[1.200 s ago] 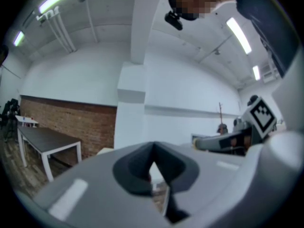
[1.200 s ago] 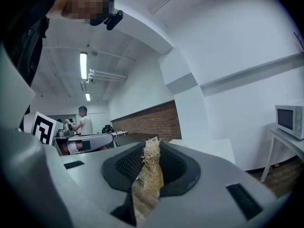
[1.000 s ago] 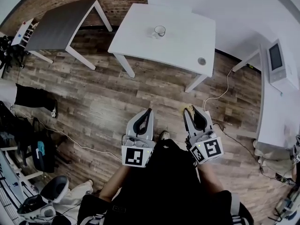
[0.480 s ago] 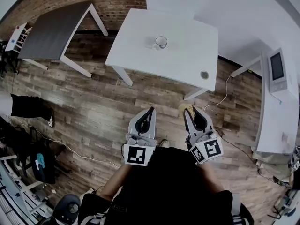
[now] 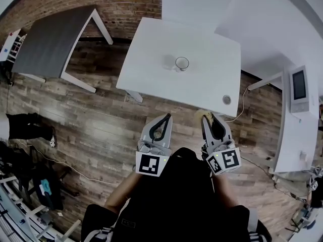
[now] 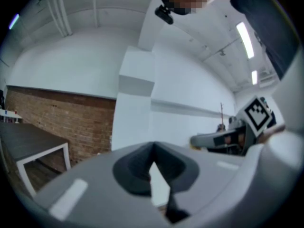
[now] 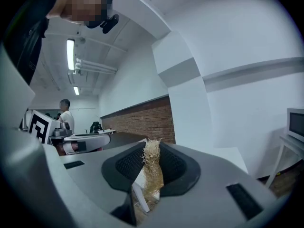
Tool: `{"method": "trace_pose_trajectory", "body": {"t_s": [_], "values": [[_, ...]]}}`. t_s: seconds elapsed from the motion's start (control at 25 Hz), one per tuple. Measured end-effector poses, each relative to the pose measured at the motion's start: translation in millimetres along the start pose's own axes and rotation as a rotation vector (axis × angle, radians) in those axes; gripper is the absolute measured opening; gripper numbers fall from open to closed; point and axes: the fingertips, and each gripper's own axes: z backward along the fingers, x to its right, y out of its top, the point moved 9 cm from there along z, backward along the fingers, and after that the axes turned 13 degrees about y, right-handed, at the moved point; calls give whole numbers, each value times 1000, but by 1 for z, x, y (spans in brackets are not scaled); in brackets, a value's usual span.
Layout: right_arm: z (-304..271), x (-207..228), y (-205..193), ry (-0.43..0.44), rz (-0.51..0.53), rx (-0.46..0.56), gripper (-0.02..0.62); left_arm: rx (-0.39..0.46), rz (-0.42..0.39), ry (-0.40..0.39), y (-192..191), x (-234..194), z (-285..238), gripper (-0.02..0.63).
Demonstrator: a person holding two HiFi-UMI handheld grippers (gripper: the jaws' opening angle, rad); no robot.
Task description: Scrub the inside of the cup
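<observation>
A small clear cup [image 5: 181,63] stands alone on the white table [image 5: 151,59], far ahead of both grippers. My left gripper [image 5: 165,116] is held close in front of the person's body over the wooden floor, shut with nothing between its jaws [image 6: 153,149]. My right gripper [image 5: 208,116] is level with it to the right, shut on a straw-coloured fibre scrubber [image 7: 153,167] whose tuft pokes out beyond the tips [image 5: 200,116]. Neither gripper is near the cup.
A dark grey table [image 5: 50,39] stands left of the white one, before a brick wall [image 5: 126,1]. A white bench with a screened device [image 5: 299,84] runs along the right. A small round disc [image 5: 226,99] lies near the white table's corner. A cable [image 5: 241,102] trails on the floor.
The white table and cup have shifted nearer and rightward in the head view as the person moves toward them. Both grippers keep their pose and grip.
</observation>
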Motion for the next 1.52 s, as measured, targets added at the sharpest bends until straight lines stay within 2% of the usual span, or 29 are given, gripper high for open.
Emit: {"method": "trace_pose_trajectory", "body": {"t_s": [0.4,0.8,0.96,1.08,1.24,1.52], "values": [[-63,55,14,35,16,-3,78,-47,-6,2,-11,-19,-69,3],[-119,124,22,151,8,-5,78,-89,-5,59,-26,-10,-146,3],[-141,149,15,190,-7,-25,78,-98,-27,93,-34,-11,-171,3],[-161,160,7,203,-16,-48,78,-123,-19,107,-53,-21,-187,3],[-190,172,-13,215,-27,-93,78,-147,-38,68,-85,-35,-206,3],[-244,197,-56,185,-39,-195,78,-294,-97,-1,-152,-62,-242,5]]}}
